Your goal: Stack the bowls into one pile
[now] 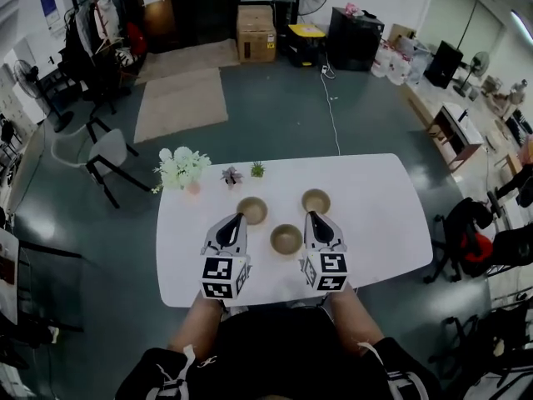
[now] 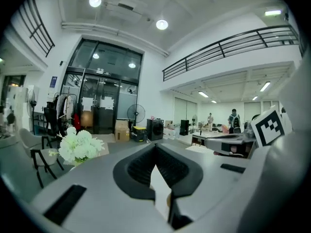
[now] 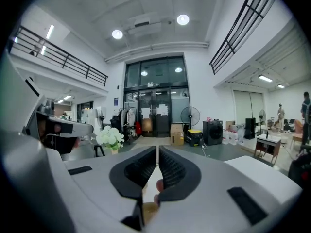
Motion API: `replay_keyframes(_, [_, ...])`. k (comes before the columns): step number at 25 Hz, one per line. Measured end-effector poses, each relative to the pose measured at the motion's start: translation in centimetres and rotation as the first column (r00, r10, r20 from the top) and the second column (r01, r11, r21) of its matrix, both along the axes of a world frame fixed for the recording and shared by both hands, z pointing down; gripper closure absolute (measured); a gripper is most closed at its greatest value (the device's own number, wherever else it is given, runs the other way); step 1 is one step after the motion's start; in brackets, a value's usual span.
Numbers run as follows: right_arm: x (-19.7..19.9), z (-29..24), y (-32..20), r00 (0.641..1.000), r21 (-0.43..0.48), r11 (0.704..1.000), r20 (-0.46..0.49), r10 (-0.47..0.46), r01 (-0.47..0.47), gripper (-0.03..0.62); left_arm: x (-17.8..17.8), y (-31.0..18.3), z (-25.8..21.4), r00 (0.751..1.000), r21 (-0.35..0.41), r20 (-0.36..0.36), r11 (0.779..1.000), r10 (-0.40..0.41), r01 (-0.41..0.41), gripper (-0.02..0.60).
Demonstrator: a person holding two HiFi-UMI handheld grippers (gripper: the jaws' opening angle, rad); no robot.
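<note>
Three tan bowls stand apart on the white table [image 1: 375, 223]: one at back left [image 1: 252, 210], one at back right [image 1: 316, 200], and one nearer the front between them [image 1: 286, 239]. My left gripper [image 1: 240, 218] hovers just left of the back-left bowl, its tip beside the rim, jaws shut and empty. My right gripper [image 1: 309, 216] points at the near side of the back-right bowl and is also shut, holding nothing. In the left gripper view the left gripper [image 2: 155, 147] has its jaws meeting at the tips. The right gripper [image 3: 157, 148] looks the same in the right gripper view.
A white flower bunch [image 1: 181, 168] and two small potted plants [image 1: 231, 175] [image 1: 257, 170] line the table's far left edge. A white chair [image 1: 107, 152] stands left of the table, and dark chairs [image 1: 466, 236] stand to its right. The person stands at the near edge.
</note>
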State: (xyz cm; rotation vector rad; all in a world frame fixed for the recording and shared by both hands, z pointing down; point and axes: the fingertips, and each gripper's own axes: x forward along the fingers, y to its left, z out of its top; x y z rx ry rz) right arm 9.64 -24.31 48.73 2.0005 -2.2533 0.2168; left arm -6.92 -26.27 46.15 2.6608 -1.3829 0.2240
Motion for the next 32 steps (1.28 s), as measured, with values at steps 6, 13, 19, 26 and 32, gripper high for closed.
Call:
replay_keyframes(6, [-2.6, 4.3, -0.6, 0.985, -0.122, 0.978, -0.018, -0.172, 0.168, 0.351, -1.4, -0.3, 1.3, 0.999, -0.029, -0.009, 0.999, -0.038, 0.038, 0.569])
replay_keyframes(13, [-2.9, 12.7, 0.0, 0.978, -0.312, 0.931, -0.023, -0.209, 0.191, 0.315, -2.4, 0.8, 3.4, 0.996, -0.063, -0.015, 0.995, -0.084, 0.083, 0.569])
replay_keyframes(19, [0.0, 19.7, 0.4, 0.992, -0.467, 0.878, 0.112, -0.056, 0.102, 0.315, -3.3, 1.7, 4.5, 0.994, -0.085, 0.002, 0.991, -0.109, 0.108, 0.569])
replay_keyframes(26, [1.5, 25.8, 0.2, 0.949, -0.629, 0.775, 0.277, 0.151, 0.06, 0.391, -4.7, 1.7, 5.5, 0.991, -0.098, 0.017, 0.986, -0.134, 0.135, 0.569])
replay_keyframes(32, [1.8, 30.1, 0.6, 0.83, -0.722, 0.684, 0.442, 0.34, 0.105, 0.424, -5.4, 2.1, 5.9, 0.988, -0.107, 0.036, 0.982, -0.15, 0.153, 0.569])
